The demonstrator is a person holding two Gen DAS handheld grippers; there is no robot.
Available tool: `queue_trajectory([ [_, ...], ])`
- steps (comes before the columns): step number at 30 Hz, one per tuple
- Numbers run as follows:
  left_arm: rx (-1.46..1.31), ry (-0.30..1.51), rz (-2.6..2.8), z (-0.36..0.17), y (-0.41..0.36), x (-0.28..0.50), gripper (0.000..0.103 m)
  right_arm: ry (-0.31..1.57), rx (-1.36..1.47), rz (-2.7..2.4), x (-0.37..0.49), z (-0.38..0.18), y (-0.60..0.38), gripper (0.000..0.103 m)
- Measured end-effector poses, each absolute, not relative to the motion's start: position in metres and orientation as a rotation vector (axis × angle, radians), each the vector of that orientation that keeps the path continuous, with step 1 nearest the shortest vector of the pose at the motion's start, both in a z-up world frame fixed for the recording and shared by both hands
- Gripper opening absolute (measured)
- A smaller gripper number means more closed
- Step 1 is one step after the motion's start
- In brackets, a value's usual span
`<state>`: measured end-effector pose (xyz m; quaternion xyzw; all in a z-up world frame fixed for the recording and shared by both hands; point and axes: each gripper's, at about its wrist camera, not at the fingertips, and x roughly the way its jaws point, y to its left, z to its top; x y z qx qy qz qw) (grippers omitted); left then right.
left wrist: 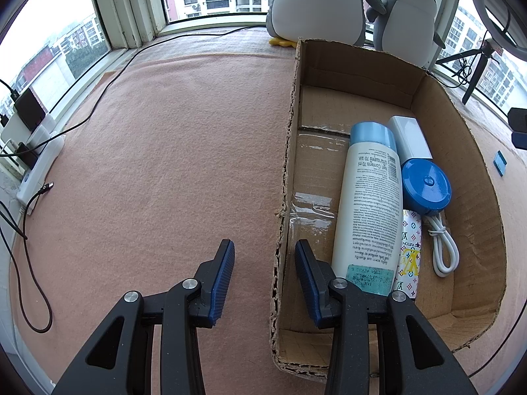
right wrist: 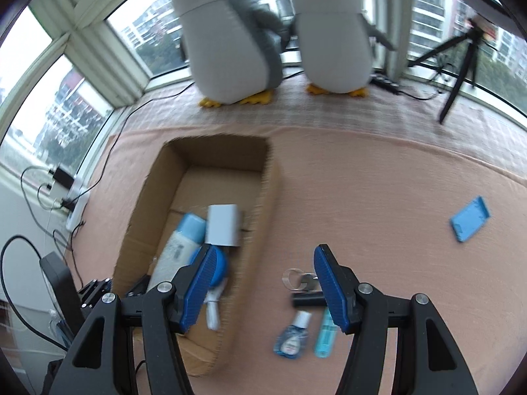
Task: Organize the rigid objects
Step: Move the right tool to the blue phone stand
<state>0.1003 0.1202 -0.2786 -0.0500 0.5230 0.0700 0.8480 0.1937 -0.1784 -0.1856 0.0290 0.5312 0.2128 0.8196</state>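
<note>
An open cardboard box (left wrist: pixel 467 177) (right wrist: pixel 266 197) lies on the pink felt. Inside it lie a white bottle with a light blue cap (left wrist: pixel 369 207) (right wrist: pixel 178 247), a white block (left wrist: pixel 410 140) (right wrist: pixel 224 220), a round blue case (left wrist: pixel 426 184) (right wrist: pixel 219 268), a patterned flat item (left wrist: pixel 410 253) and a white cable (left wrist: pixel 443 247). My left gripper (left wrist: pixel 264 253) is open, straddling the box's left wall, holding nothing. My right gripper (right wrist: pixel 263 263) is open above the felt beside the box. On the felt near it lie a small blue bottle (right wrist: pixel 293 335), a teal tube (right wrist: pixel 324 337), a black cylinder (right wrist: pixel 306 298) and a clear piece (right wrist: pixel 298 278).
A blue phone case (right wrist: pixel 469 219) (left wrist: pixel 500 163) lies on the felt to the right. Two plush penguins (right wrist: pixel 230 33) (right wrist: pixel 332 33) stand by the windows. A tripod (right wrist: pixel 457 65) stands at the back right. A power strip with cables (left wrist: pixel 39 164) runs along the left edge.
</note>
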Motion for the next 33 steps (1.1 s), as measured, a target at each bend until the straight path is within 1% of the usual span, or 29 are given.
queue_trajectory([
  [11,-0.102,1.102,0.147,-0.277,0.119,0.101,0.042,1.146,0.164,0.267,0.216,-0.196,-0.267,0.058],
  [23,-0.101,1.102,0.147,-0.277,0.119,0.101,0.042,1.211,0.327,0.060,0.251,-0.237,-0.357,0.058],
  [33,-0.097,1.101,0.150,-0.277,0.118,0.101,0.042,1.242,0.432,-0.024,0.276,-0.265,-0.390,0.058],
])
